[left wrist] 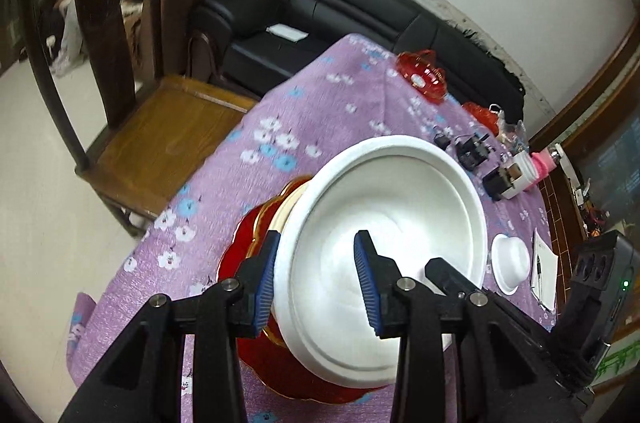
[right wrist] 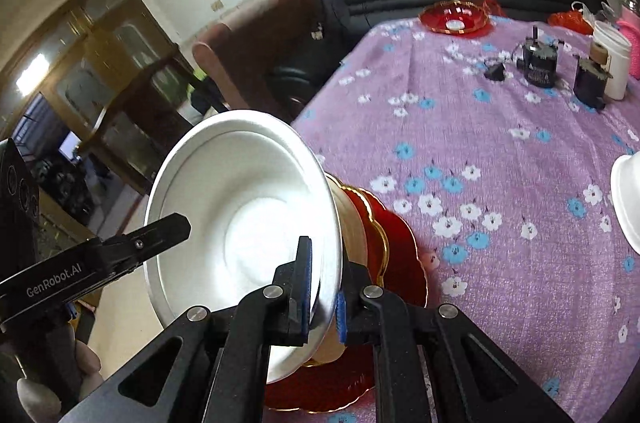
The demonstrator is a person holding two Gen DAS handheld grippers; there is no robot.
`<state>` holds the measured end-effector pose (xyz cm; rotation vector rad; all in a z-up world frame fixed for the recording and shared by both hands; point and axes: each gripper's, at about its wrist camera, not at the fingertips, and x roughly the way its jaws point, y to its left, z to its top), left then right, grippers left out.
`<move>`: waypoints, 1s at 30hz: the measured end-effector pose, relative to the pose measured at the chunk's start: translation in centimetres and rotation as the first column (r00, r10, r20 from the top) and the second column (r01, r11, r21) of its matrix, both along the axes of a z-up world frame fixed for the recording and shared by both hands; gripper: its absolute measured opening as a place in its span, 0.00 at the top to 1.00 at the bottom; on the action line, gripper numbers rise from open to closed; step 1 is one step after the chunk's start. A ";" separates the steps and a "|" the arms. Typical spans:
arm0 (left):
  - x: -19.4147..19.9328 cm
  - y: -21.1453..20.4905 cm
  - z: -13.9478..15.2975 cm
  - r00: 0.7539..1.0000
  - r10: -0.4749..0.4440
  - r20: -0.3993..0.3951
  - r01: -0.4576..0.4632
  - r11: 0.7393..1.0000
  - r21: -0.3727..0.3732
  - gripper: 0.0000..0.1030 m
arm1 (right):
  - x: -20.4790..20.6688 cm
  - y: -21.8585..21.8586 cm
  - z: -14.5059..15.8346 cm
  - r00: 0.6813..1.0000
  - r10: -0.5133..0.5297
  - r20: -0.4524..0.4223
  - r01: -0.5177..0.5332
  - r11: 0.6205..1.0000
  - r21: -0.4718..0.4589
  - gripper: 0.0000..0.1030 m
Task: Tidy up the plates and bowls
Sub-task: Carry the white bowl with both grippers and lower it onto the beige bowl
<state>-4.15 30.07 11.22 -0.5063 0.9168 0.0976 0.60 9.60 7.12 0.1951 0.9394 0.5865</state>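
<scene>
over the purple tablecloth, both grippers at one bowl

from the left wrist, the left gripper [left wrist: 316, 279] straddles the white bowl's [left wrist: 384, 223] rim, whether pressing i cannot tell, above a red plate [left wrist: 240, 255]. from the right wrist, the right gripper [right wrist: 322, 293] is clamped on its rim.

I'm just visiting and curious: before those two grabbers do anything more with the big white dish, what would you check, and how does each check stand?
1. Right gripper clamped on the white round dish's rim: ok.
2. Left gripper gripping the rim: cannot tell; its pads straddle it.
3. Dish level: not ok, tilted.
4. Red gold-edged scalloped plate lies beneath it: ok.
5. Small white bowl stands apart: ok.
</scene>
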 end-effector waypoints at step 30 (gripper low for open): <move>-8.2 -4.1 6.1 0.948 0.064 0.313 -0.167 0.934 0.315 0.18 | -2.1 -0.9 2.1 0.981 -0.035 0.190 0.033 0.999 0.014 0.36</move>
